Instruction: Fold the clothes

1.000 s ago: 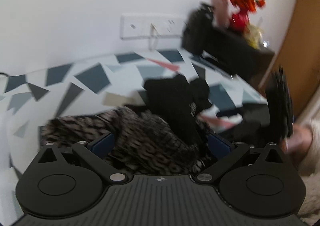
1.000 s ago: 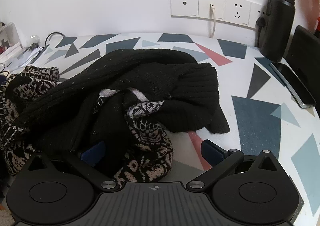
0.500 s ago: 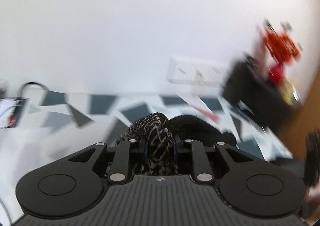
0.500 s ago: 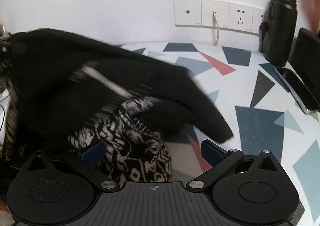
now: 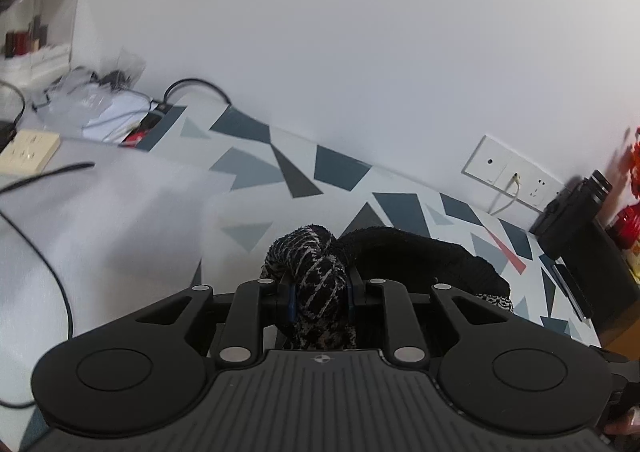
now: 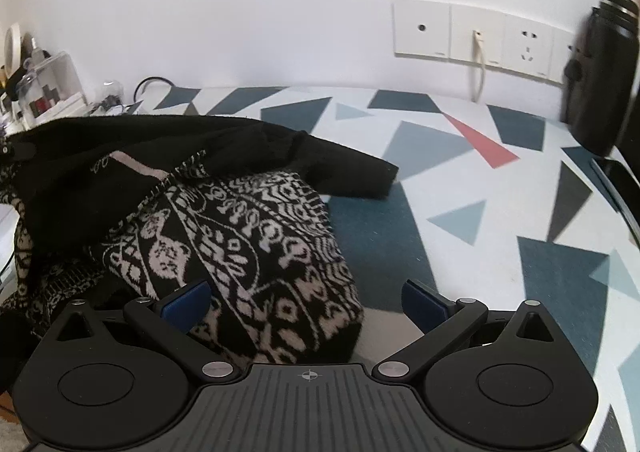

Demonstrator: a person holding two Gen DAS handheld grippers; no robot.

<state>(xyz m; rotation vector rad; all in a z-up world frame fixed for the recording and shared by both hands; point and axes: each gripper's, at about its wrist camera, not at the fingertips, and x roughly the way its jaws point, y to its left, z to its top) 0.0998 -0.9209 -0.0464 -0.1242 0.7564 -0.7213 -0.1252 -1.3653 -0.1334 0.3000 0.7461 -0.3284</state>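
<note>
Left wrist view first: left gripper (image 5: 320,294) with jaws clenched on a bunched fold of the patterned sweater (image 5: 316,272), raised off the counter (image 5: 256,171), cloth rising straight up between the pads and spilling back toward the handle. Right of that pinch, a black sweater (image 5: 420,256) heaped against it and trailing toward the wall sockets (image 5: 508,171). Far left of the patterned sweater, a clear box (image 5: 38,23) holding small dark items, too blurred to name, and a loose plastic bag (image 5: 96,99) with cables in it.

Right wrist view: right gripper (image 6: 306,298) with jaws released and spread wide, holding nothing. Patterned sweater (image 6: 248,252) draped just ahead of and partly between the open pads, long axis running from the lifted end at far left down toward the near right. Black sweater (image 6: 160,155) lying over its upper left part, one end reaching right onto the counter (image 6: 460,191). Right of both garments, a black bottle (image 6: 600,75) beside the wall sockets (image 6: 476,35), well apart from the cloth.

Judged nearer to the hanging lower edge: the right gripper, needing only a short reach forward to pinch it.
</note>
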